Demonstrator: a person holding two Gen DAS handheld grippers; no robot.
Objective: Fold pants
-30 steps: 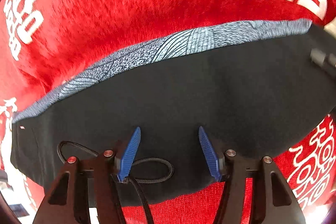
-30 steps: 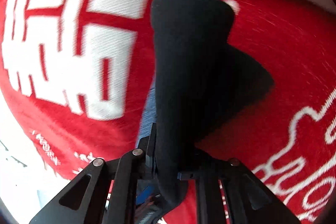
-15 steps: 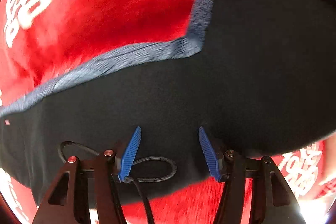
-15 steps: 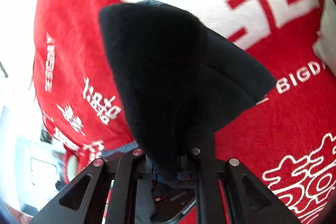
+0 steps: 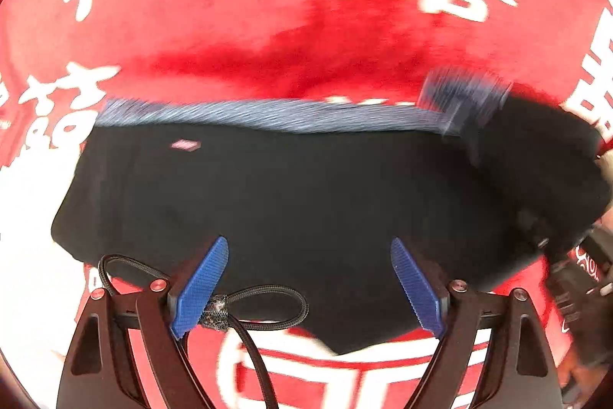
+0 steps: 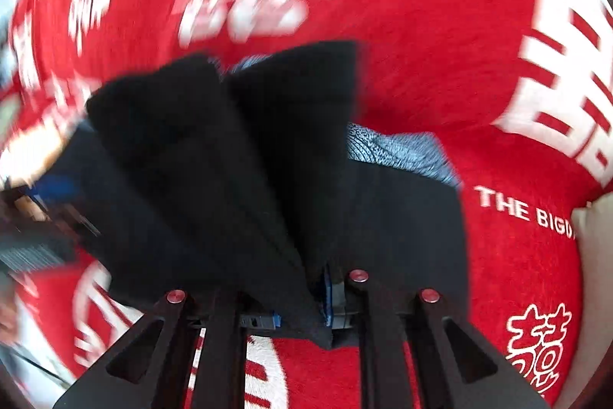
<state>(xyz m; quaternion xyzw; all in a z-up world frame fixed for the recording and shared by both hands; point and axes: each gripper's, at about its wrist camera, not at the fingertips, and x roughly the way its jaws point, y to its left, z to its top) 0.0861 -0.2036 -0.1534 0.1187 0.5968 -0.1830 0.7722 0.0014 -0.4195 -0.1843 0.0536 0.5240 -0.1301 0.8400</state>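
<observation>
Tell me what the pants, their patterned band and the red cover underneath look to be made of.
Pants: soft matte black knit, likely cotton jersey; it drapes in limp folds from the shut right tongs.
Patterned band: blue-grey woven or knitted trim with fine line patterning, probably elastic; partly motion-blurred.
Red cover: fuzzy, short-pile fabric like fleece or terry, with white characters.

txt: "THE BIGD…" cut off | on red blanket (image 6: 498, 25) | white print
</observation>
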